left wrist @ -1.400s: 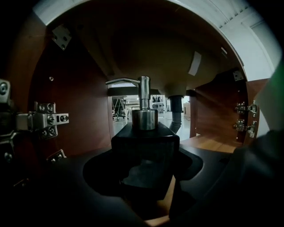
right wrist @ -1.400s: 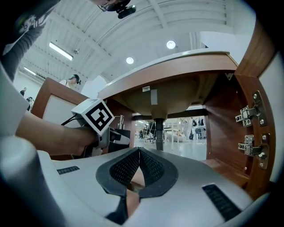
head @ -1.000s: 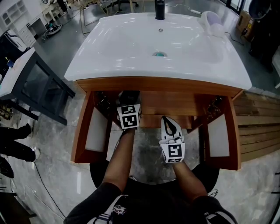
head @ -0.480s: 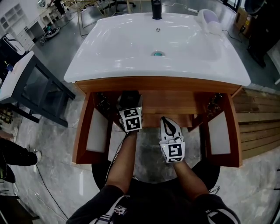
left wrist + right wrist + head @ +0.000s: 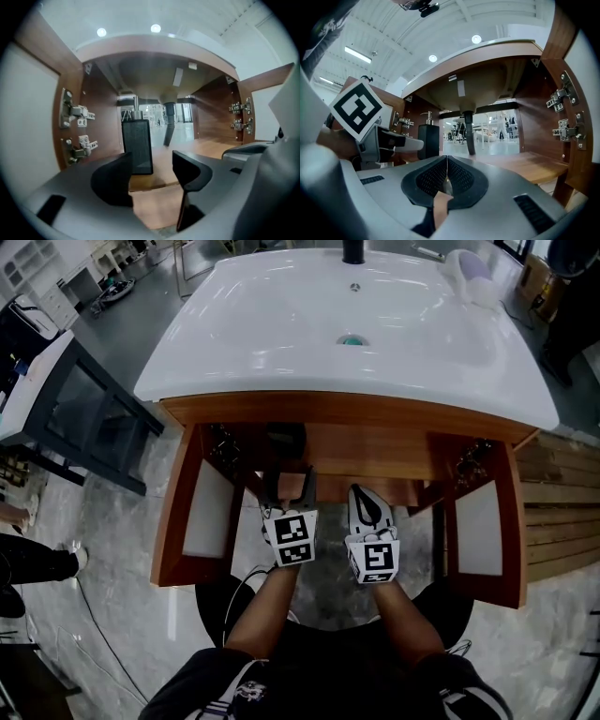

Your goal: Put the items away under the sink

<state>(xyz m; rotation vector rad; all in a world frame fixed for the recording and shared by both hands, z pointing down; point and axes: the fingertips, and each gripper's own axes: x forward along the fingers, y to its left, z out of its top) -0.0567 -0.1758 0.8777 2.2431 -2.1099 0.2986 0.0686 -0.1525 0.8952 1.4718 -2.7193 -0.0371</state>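
A black soap dispenser (image 5: 285,442) stands upright on the wooden shelf (image 5: 375,460) inside the open cabinet under the sink, at its left side. In the left gripper view the dispenser (image 5: 137,145) is a little way beyond the jaws, and nothing touches it. My left gripper (image 5: 287,486) sits just in front of the cabinet, open and empty (image 5: 152,164); its jaws have just been closing a little. My right gripper (image 5: 368,502) is beside it on the right, shut with nothing in it (image 5: 446,176). From the right gripper view the dispenser (image 5: 428,138) appears at the left.
The white sink basin (image 5: 281,334) tops the cabinet, with a black faucet (image 5: 353,251) and a pale purple object (image 5: 466,273) at the back. Both cabinet doors (image 5: 208,512) (image 5: 478,526) stand open. A dark drain pipe (image 5: 168,124) hangs at the cabinet's middle.
My left gripper has drawn back out of the cabinet toward me, leaving the dispenser standing on the shelf. The right gripper has hardly moved.
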